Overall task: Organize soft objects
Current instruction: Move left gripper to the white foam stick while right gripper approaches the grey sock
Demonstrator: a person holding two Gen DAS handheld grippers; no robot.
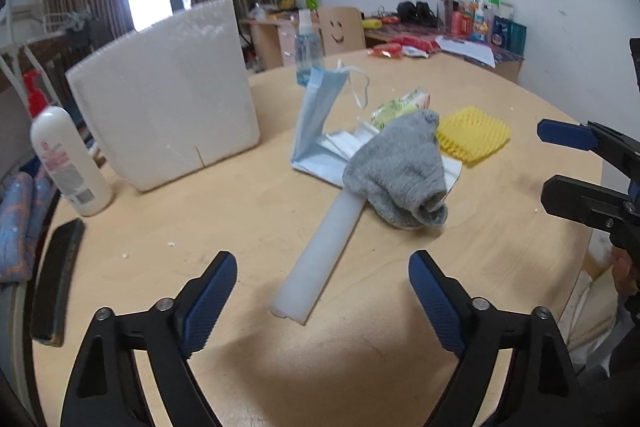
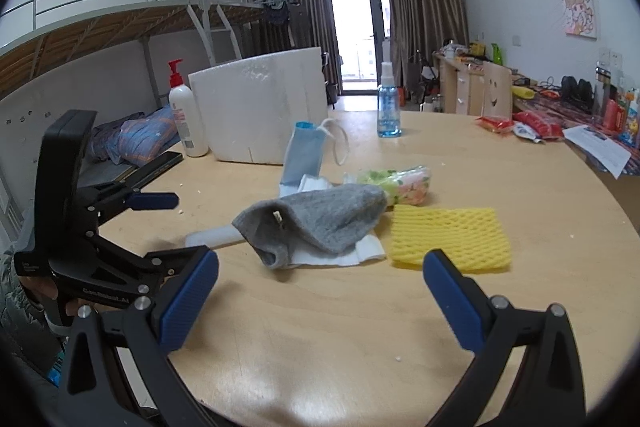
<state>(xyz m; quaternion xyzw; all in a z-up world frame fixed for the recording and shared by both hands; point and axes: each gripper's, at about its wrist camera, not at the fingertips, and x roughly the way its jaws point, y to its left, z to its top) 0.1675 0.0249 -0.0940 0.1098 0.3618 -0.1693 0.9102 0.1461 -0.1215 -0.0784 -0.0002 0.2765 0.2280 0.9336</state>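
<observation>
A grey sock [image 1: 396, 167] [image 2: 320, 219] lies crumpled over a white foam tube [image 1: 324, 251] [image 2: 212, 237] and white tissue paper [image 2: 360, 253] mid-table. A blue face mask [image 1: 316, 119] [image 2: 302, 155] stands folded behind them. A floral tissue pack [image 1: 400, 105] [image 2: 404, 183] and a yellow foam net [image 1: 474, 137] [image 2: 450, 237] lie to the right. My left gripper [image 1: 322, 261] [image 2: 186, 225] is open, its fingers on either side of the tube's near end without touching it. My right gripper [image 2: 320, 255] [image 1: 560, 163] is open and empty, just short of the sock.
A white foam box [image 1: 168, 95] [image 2: 260, 111] stands at the back left on the round wooden table [image 1: 500, 247]. Beside the box is a white pump bottle [image 1: 66, 163] [image 2: 186, 119]; a blue spray bottle [image 1: 308, 51] [image 2: 389, 107] stands farther back. A dark flat object [image 1: 56, 287] lies at the left edge.
</observation>
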